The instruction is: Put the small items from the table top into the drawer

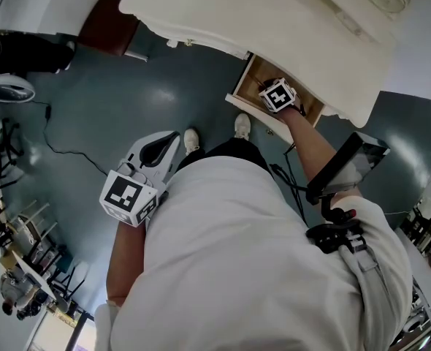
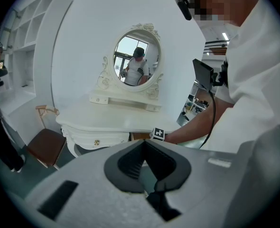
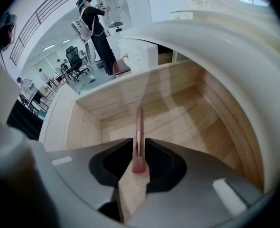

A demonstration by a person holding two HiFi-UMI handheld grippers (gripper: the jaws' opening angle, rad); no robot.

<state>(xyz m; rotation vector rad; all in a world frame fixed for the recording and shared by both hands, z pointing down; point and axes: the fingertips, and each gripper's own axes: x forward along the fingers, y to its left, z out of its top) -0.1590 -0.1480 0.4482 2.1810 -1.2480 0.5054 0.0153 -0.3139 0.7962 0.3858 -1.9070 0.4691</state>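
Observation:
The wooden drawer of the white dressing table stands pulled out. My right gripper reaches down into it. In the right gripper view its jaws stand slightly apart, and a thin pink stick hangs upright between them, blurred, over the bare drawer floor. I see no pad pressing on the stick. My left gripper is held low at my left side, away from the table, jaws together and empty. From the left gripper view the table top looks bare.
A chair with a brown seat stands left of the table. An oval mirror rises at the table's back. A cable trails over the grey floor. The curved table edge overhangs the drawer. A person stands far off.

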